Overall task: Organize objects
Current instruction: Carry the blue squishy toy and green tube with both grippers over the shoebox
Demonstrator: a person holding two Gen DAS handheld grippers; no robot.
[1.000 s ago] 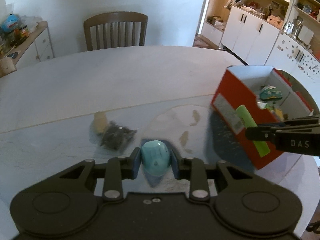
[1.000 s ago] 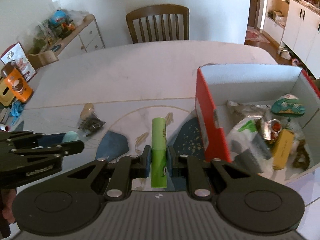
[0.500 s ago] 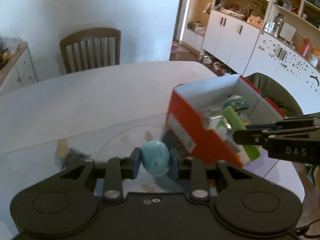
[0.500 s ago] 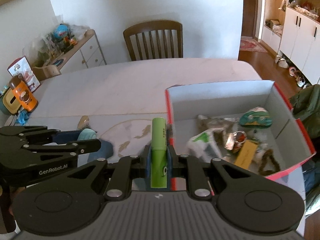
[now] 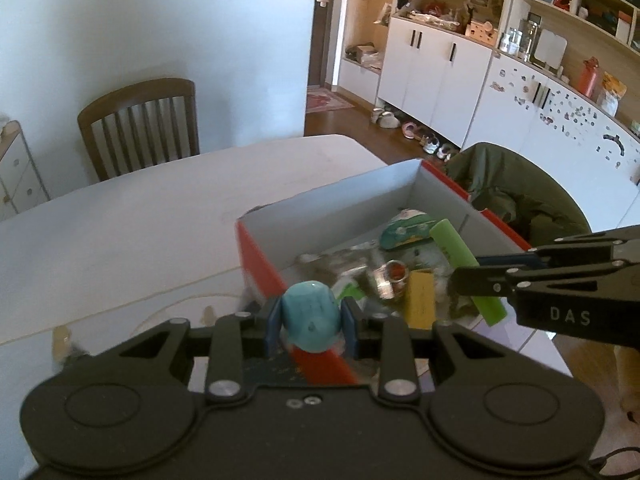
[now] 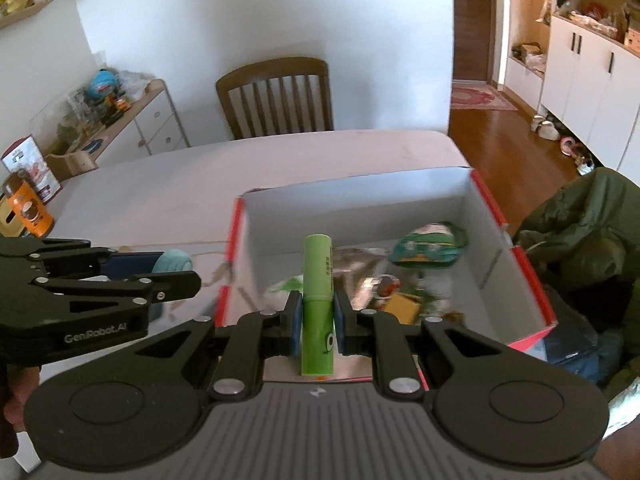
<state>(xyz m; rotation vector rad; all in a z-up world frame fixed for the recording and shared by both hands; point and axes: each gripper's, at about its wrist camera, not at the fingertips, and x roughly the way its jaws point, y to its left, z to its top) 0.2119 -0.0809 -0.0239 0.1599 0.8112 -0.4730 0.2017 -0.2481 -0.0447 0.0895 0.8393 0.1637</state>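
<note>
My left gripper [image 5: 311,326] is shut on a turquoise rounded object [image 5: 311,316], held above the near left corner of the red box [image 5: 256,258]. My right gripper [image 6: 316,322] is shut on an upright green tube [image 6: 317,280], hanging over the box's [image 6: 520,256] inside near its left wall. Seen from the left wrist view, the green tube [image 5: 460,256] slants over the box's right half. The box holds several items, among them a yellow packet [image 5: 420,300], a green pouch [image 6: 428,246] and a small round tin [image 5: 396,272].
The white table [image 5: 120,220] carries a beige item [image 5: 60,342] at its left. A wooden chair [image 6: 276,98] stands behind the table. A chair draped in a green jacket [image 6: 588,232] sits right of the box. An orange container [image 6: 26,210] stands at far left.
Both grippers have moved right and up toward the box with their loads. The turquoise object now hangs over the box's near corner, and the green tube is over its inside.
</note>
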